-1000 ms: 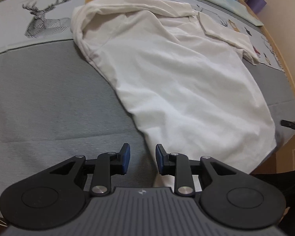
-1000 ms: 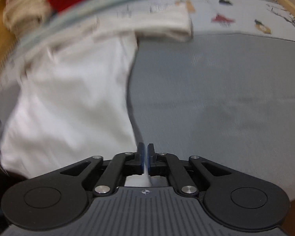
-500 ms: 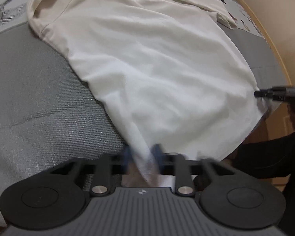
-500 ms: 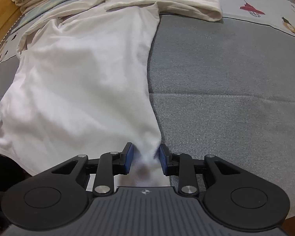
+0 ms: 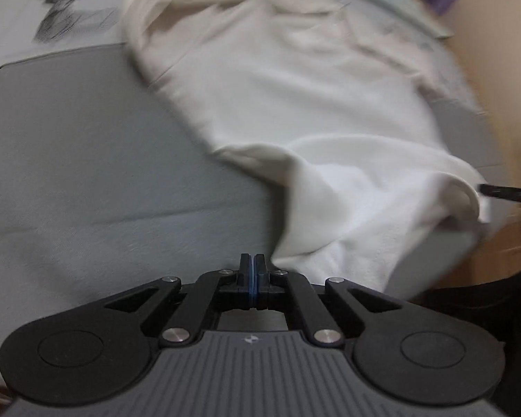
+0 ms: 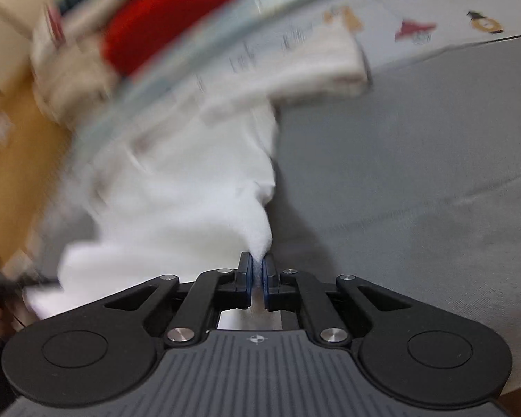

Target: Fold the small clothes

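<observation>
Above the grey mat, my right claw pinches the white shirt's hem; my left claw is closed, apparently empty.

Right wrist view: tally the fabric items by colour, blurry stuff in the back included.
White: 1, the long-sleeved shirt, its hem pinched in the right tongs.
Red: 1, a blurred red item past the mat's far edge.
Beige: 1, a blurred bundle of cloth beside the red one.
Grey: 1, the mat under the shirt.
Total: 4
</observation>
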`<state>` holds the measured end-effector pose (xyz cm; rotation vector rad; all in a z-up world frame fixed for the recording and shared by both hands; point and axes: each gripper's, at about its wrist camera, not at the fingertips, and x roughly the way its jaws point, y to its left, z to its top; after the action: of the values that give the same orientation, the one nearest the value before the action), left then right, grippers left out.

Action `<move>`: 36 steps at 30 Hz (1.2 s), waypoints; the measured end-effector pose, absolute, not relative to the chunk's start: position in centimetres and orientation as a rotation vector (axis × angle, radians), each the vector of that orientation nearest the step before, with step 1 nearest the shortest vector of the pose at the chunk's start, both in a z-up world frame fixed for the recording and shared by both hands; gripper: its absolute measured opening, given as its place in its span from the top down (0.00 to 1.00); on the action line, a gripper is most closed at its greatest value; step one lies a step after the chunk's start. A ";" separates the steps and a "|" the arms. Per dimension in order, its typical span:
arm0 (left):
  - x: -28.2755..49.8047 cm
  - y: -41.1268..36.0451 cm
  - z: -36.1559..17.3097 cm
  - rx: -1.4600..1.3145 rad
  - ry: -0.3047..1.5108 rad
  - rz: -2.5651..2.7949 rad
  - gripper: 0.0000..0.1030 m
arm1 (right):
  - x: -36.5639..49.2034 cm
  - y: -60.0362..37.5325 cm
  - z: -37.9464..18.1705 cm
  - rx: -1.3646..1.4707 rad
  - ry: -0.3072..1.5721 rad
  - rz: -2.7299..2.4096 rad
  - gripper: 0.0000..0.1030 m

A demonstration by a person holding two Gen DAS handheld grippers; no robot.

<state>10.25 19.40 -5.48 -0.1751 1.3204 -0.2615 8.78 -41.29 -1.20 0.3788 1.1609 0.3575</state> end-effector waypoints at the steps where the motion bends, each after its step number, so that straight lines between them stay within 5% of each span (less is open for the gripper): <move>1: 10.3 19.4 -5.6 -0.165 1.320 -0.248 1.00 | 9.0 -41.0 -1.7 0.362 1.178 0.329 0.95; 7: 9.8 19.8 -5.8 -0.259 1.321 -0.263 0.98 | 9.3 -40.1 -3.7 0.267 1.230 0.269 0.93; 11: 9.8 19.0 -5.5 -0.305 1.318 -0.341 0.79 | 8.9 -40.0 -3.9 0.247 1.240 0.274 0.88; 18: 8.6 15.6 -5.1 -0.247 1.327 -0.423 0.66 | 8.2 -39.3 -4.7 0.213 1.290 0.321 0.86; 20: 7.8 13.9 -5.2 -0.202 1.329 -0.439 0.48 | 7.9 -39.2 -4.8 0.208 1.302 0.330 0.84; 22: 7.0 11.8 -5.5 -0.129 1.311 -0.420 0.40 | 7.5 -39.1 -4.8 0.198 1.317 0.335 0.81; 27: 5.6 9.0 -6.9 0.044 1.250 -0.232 0.49 | 6.8 -38.5 -4.8 0.179 1.336 0.360 0.77; 31: 5.4 11.1 -6.4 0.024 1.229 -0.065 0.80 | 6.4 -38.5 -4.8 0.160 1.316 0.357 0.79; 32: 5.3 12.0 -6.0 -0.002 1.218 -0.028 0.88 | 6.4 -38.6 -4.7 0.148 1.295 0.344 0.92; 36: 5.0 14.4 -3.8 -0.068 1.131 0.047 0.90 | 6.7 -40.5 -4.0 0.233 1.241 0.282 0.95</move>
<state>5.01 14.41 -3.79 -0.0684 1.1315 0.0470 6.74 -40.48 -3.98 0.2328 1.2409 0.2818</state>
